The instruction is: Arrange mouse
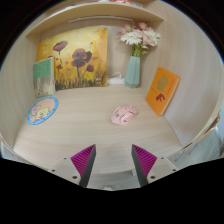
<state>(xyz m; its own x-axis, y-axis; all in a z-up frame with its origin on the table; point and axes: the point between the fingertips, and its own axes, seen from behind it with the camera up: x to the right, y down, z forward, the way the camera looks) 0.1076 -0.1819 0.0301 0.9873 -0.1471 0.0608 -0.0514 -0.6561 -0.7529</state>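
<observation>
Gripper (113, 163): being held wide open, nothing between its magenta pads (85, 159) | Mouse (124, 114): pink, being seen lying flat on the bench (70, 130), beyond the fingers, apart from them | Long axis: being presented slantwise, running away rightward; front end indistinguishable | Surroundings: orange card (162, 91) right, vase (134, 70) behind, round disc (41, 110) left.

A small pink mouse (124, 115) lies flat on the pale wooden desktop — beyond the tool's fingers.

pink mouse (124, 115), teal vase (133, 71), orange card (162, 91)
</observation>
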